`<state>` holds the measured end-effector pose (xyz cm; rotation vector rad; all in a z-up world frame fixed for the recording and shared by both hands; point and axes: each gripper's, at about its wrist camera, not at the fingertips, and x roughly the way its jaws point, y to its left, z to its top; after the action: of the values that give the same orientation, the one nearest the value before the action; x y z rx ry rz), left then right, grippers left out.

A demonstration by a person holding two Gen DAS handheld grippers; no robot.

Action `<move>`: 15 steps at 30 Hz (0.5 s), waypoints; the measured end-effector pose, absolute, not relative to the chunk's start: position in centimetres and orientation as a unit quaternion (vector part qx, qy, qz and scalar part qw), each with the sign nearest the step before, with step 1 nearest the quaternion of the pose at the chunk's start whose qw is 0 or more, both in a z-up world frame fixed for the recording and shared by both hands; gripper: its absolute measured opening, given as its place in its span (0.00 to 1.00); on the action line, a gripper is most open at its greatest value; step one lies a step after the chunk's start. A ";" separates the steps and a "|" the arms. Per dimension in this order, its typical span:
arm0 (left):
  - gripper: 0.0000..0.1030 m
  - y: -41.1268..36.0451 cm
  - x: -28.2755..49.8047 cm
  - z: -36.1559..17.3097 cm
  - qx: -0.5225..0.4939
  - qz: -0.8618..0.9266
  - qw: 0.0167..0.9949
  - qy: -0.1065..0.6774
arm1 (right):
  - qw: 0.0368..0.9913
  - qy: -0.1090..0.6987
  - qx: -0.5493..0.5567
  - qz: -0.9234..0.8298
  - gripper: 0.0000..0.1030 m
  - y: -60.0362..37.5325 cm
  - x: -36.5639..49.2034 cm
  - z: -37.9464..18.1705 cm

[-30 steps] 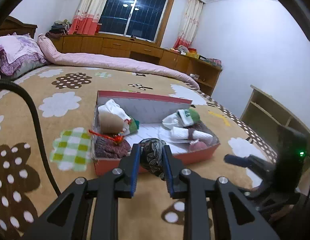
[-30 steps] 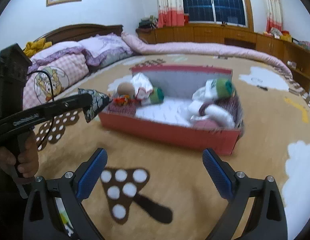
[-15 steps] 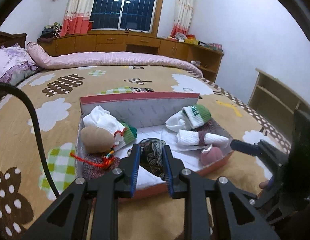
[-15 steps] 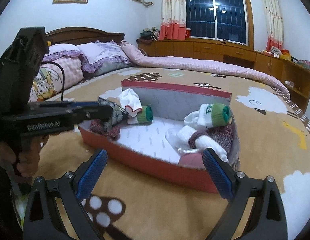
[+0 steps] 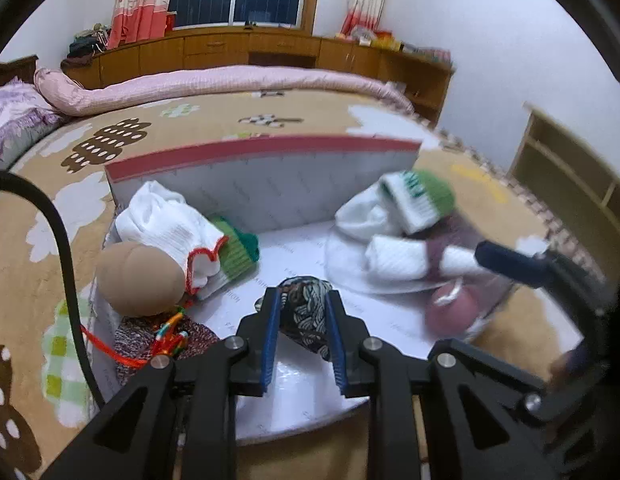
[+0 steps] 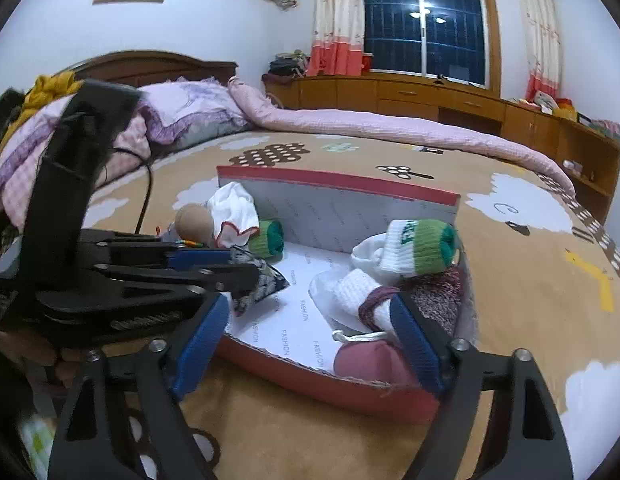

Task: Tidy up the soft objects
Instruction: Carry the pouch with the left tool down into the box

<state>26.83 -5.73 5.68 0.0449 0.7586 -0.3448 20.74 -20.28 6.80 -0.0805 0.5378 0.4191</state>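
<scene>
Bedroom light falls on a wide bed [image 6: 529, 292] covered by a tan spread with cloud and tree shapes, and a red cardboard box [image 6: 333, 384] is set out on it with its tall back wall [image 5: 270, 184] raised. Inside, the left end is crowded by a tan pouch [image 5: 140, 280], a white sock [image 5: 170, 228] and a green rolled sock [image 5: 238, 250], with a speckled purple cloth [image 5: 130, 334] and a red cord [image 5: 106, 350] spilling over the left rim. The right end is packed with a white-and-green sock roll [image 6: 419, 246], a white bundle [image 6: 355, 290] and a pink pouch [image 6: 369, 362].

Between the two heaps a bare white strip of box floor [image 6: 306, 308] is left free, running from the front rim to the back wall. Over that strip the left gripper [image 5: 302, 312] is held, its blue pads narrowly set and pressed onto a dark patterned sock [image 5: 308, 316], which hangs just above the floor. Whether the sock's lower tip is touching the floor cannot be told.

At the box's front right corner the right gripper [image 6: 310, 340] is seen with its jaws wide; they have just been closing somewhat, and nothing is gripped, though one pad [image 6: 415, 340] is set right beside the white bundle and the pink pouch. Open bedspread is left all round the box.
</scene>
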 end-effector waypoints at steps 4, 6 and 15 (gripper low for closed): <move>0.23 -5.9 27.2 4.6 0.024 -0.160 0.913 0.375 | 0.937 0.277 -0.058 0.206 0.55 -19.4 21.3 6.3; 0.23 -5.8 27.3 4.4 0.016 -0.163 0.913 0.374 | 0.933 0.290 -0.060 0.206 0.48 -19.3 21.9 5.9; 0.24 -5.9 27.1 4.0 -0.003 -0.188 0.914 0.359 | 0.926 0.305 -0.057 0.215 0.44 -19.2 22.4 5.2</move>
<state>27.08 -5.85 4.03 -0.0067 0.7397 -0.3874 22.40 -19.21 5.17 -0.1175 0.6260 0.4418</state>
